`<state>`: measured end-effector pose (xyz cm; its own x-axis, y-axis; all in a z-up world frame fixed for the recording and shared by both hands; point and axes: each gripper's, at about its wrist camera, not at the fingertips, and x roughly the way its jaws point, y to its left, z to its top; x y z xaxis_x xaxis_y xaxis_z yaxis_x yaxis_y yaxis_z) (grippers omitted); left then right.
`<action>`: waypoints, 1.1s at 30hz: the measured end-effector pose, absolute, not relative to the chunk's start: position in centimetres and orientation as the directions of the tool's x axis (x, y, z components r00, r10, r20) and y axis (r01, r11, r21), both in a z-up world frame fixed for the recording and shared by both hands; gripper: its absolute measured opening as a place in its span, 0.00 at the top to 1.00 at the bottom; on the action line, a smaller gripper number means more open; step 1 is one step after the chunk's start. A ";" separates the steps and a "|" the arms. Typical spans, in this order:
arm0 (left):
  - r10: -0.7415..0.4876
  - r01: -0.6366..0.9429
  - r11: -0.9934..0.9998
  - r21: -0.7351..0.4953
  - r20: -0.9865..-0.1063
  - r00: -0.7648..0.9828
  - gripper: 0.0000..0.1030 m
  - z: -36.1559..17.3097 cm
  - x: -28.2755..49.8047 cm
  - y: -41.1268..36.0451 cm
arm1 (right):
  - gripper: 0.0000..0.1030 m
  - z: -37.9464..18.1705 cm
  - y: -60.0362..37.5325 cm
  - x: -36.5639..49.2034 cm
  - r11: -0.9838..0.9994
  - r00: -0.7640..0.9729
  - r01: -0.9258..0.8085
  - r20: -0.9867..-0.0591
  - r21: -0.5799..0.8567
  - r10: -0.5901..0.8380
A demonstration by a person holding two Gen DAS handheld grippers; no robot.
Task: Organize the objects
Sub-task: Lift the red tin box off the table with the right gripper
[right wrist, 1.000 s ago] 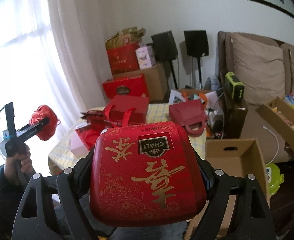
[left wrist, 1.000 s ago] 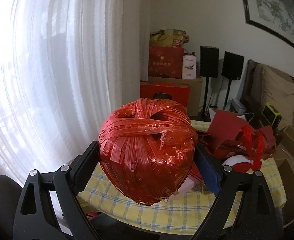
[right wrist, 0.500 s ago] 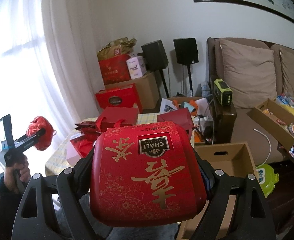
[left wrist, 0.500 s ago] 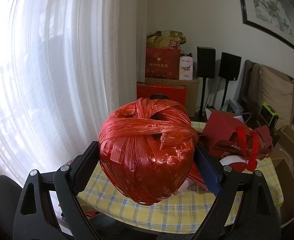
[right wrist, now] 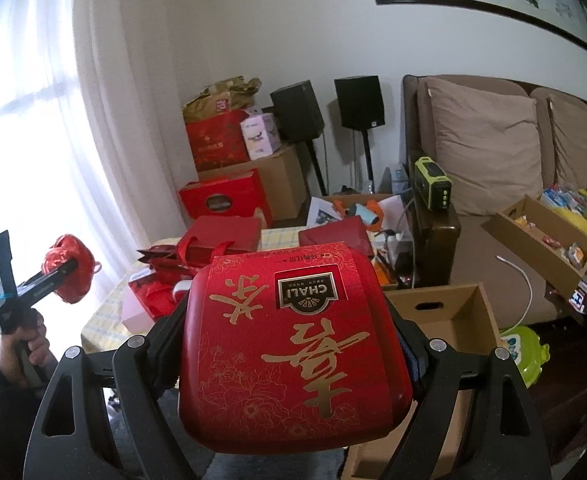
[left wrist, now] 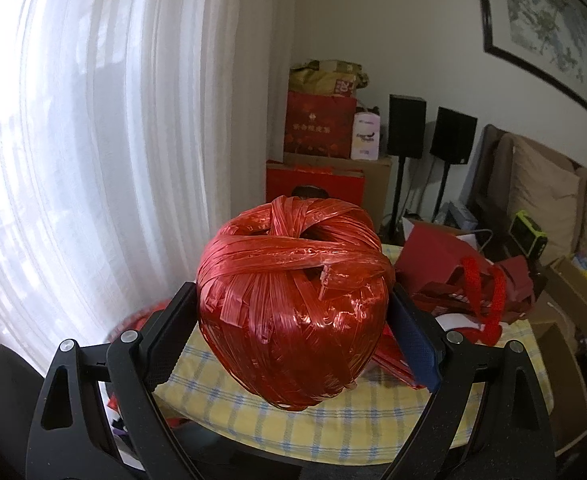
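I count one red twine ball (left wrist: 291, 312), clamped in left gripper (left wrist: 293, 332) jaws, held above desk (left wrist: 333, 420) edge. One red tea box (right wrist: 293, 344) clamped in right gripper (right wrist: 293, 356) jaws, above one open cardboard box (right wrist: 453, 312). Two black speakers (right wrist: 359, 102) by wall.

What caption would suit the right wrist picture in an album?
Right gripper clamps a red CHALI tea box above an open cardboard box; left gripper holds a red twine ball.
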<state>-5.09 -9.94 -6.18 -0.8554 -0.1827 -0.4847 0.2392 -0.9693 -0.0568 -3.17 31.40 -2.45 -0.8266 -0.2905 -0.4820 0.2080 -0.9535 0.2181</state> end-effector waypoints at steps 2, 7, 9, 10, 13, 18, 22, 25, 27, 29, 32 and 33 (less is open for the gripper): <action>-0.183 0.234 -0.971 -0.047 -0.482 -0.857 0.12 -6.2 -5.2 -9.6 | 0.18 -2.5 31.7 -3.2 -0.955 -0.828 0.200 -0.483 0.221 -0.285; -0.171 0.217 -0.975 -0.041 -0.481 -0.860 0.12 -5.9 -5.5 -8.8 | 0.18 -2.4 32.5 -2.9 -0.956 -0.832 0.179 -0.483 0.231 -0.272; -0.165 0.208 -0.977 -0.040 -0.476 -0.864 0.12 -5.6 -5.6 -8.4 | 0.18 -2.4 33.0 -2.9 -0.956 -0.834 0.173 -0.482 0.237 -0.270; -0.160 0.202 -0.979 -0.040 -0.473 -0.867 0.12 -5.4 -5.6 -8.2 | 0.18 -2.3 33.1 -2.8 -0.956 -0.835 0.169 -0.481 0.238 -0.267; -0.150 0.189 -0.981 -0.039 -0.461 -0.875 0.12 -4.9 -5.8 -7.6 | 0.18 -2.1 33.6 -2.6 -0.958 -0.840 0.159 -0.477 0.239 -0.259; -0.127 0.164 -0.986 -0.044 -0.451 -0.883 0.12 -4.1 -6.2 -6.6 | 0.18 -1.8 34.4 -2.2 -0.965 -0.852 0.132 -0.472 0.229 -0.229; -0.102 0.137 -0.989 -0.048 -0.438 -0.893 0.12 -3.5 -6.3 -5.4 | 0.18 -1.6 35.2 -1.9 -0.967 -0.859 0.113 -0.468 0.226 -0.210; -0.083 0.116 -0.992 -0.051 -0.431 -0.899 0.12 -3.0 -6.5 -4.6 | 0.18 -1.5 35.8 -1.8 -0.969 -0.863 0.100 -0.465 0.226 -0.197; -0.076 0.105 -0.993 -0.044 -0.425 -0.902 0.12 -2.8 -6.6 -3.9 | 0.18 -1.4 36.3 -1.7 -0.970 -0.866 0.087 -0.463 0.227 -0.186; -0.075 0.097 -0.995 -0.031 -0.420 -0.904 0.12 -2.6 -6.7 -3.2 | 0.18 -1.4 36.7 -1.6 -0.971 -0.869 0.078 -0.462 0.227 -0.178; -0.062 0.080 -0.996 -0.026 -0.416 -0.907 0.12 -2.3 -6.9 -2.1 | 0.18 -1.6 37.3 -1.5 -0.971 -0.871 0.062 -0.463 0.230 -0.165; -0.057 0.074 -0.997 -0.026 -0.416 -0.908 0.12 -2.1 -7.0 -1.8 | 0.18 -1.6 37.5 -1.5 -0.972 -0.871 0.057 -0.464 0.229 -0.161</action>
<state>-7.01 -1.79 -2.10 -0.9078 -0.0569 -0.4156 0.0743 -0.9969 -0.0257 -1.54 37.53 -1.62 -0.8712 -0.1605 -0.4640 0.0572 -0.9718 0.2289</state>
